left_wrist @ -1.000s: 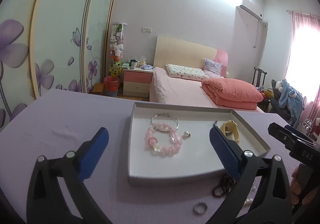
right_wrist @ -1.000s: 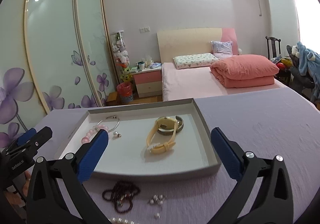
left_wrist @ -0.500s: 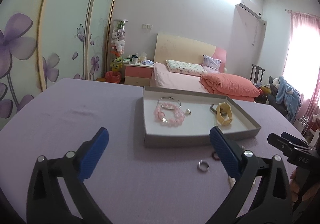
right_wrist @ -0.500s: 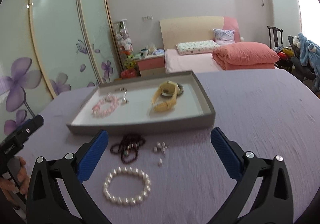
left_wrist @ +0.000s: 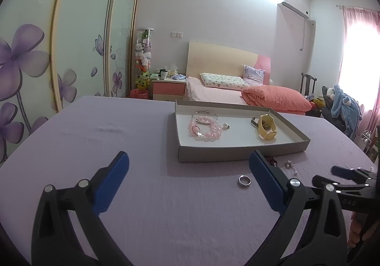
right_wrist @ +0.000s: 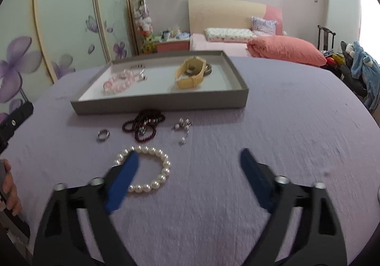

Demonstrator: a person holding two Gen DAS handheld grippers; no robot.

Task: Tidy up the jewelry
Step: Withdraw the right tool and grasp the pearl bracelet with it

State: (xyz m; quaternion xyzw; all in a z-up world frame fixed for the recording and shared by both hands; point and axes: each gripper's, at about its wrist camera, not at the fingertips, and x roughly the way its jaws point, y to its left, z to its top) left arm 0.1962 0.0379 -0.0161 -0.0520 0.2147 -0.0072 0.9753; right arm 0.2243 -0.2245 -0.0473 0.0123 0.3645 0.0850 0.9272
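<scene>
Two blue pads of the left claw [left_wrist: 188, 168] stand spread over bare purple tabletop [left_wrist: 83, 142], a silver ring [left_wrist: 244, 181] just inside its right pad, the grey tray [left_wrist: 237, 153] beyond. Right wrist view: the right claw [right_wrist: 190, 159], jaws just narrowing yet apart, empty, hangs over the pearl bracelet [right_wrist: 152, 171]

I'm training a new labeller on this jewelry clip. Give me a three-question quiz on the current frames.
1. True or false: the pearl bracelet lies in the tray.
2. Which lies nearest the ring? A) dark beads B) yellow watch
3. What is the right hand-held gripper holding?

Key: 1 false, it lies on the cloth. 2 A. 3 nothing; its jaws, just closing, stand apart and empty.
</scene>
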